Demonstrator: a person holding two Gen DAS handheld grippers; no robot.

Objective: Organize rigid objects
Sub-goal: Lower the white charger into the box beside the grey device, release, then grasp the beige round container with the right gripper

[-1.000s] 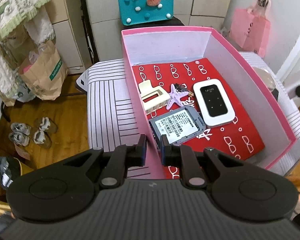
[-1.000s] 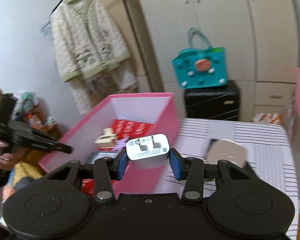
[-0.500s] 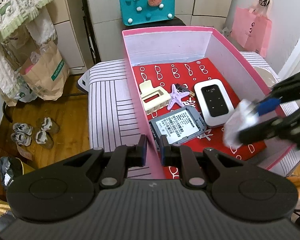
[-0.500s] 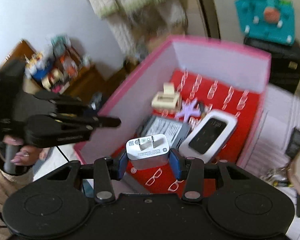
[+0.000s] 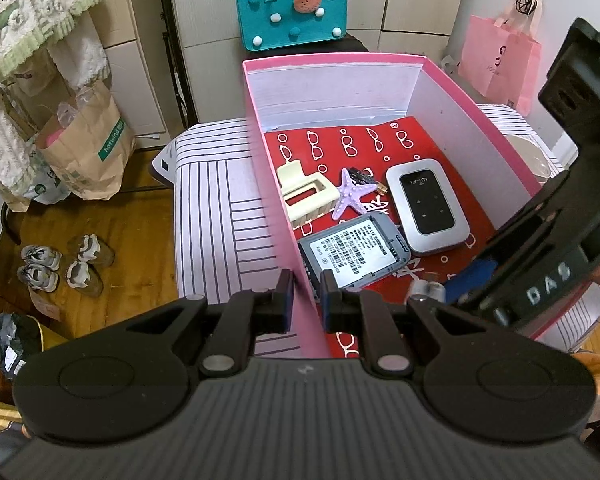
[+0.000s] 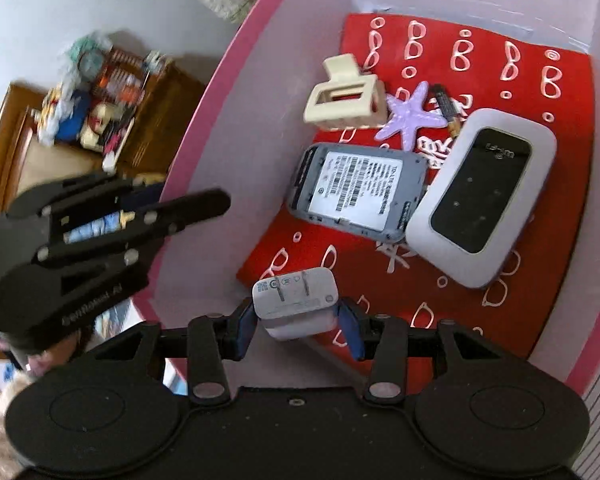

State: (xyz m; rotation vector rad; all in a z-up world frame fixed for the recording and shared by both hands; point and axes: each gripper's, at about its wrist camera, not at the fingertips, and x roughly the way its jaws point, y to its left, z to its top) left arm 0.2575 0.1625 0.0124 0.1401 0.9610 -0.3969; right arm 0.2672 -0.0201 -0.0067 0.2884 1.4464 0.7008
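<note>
The small, stiff, light, smooth-sided charger (image 6: 296,304), best taken by its flat sides, is being released by the right claw (image 6: 297,330), its jaws opening inside the pink box (image 6: 204,128) at 6 o'clock of the router (image 6: 480,196), while the left claw (image 5: 303,300) is closed on the box wall.

Box on my bench, five things inside, charger at its near end.

I see the box (image 5: 452,92) sitting on the bench (image 5: 220,200). In it, the clip (image 6: 346,98) lies far left, the starfish (image 6: 414,116) just right of it, the battery (image 6: 446,106) beside that; the cover (image 6: 356,190) lies nearer, touching the router (image 6: 482,198) on its right. The charger (image 6: 296,304) sits between my right fingers (image 6: 350,330).
</note>
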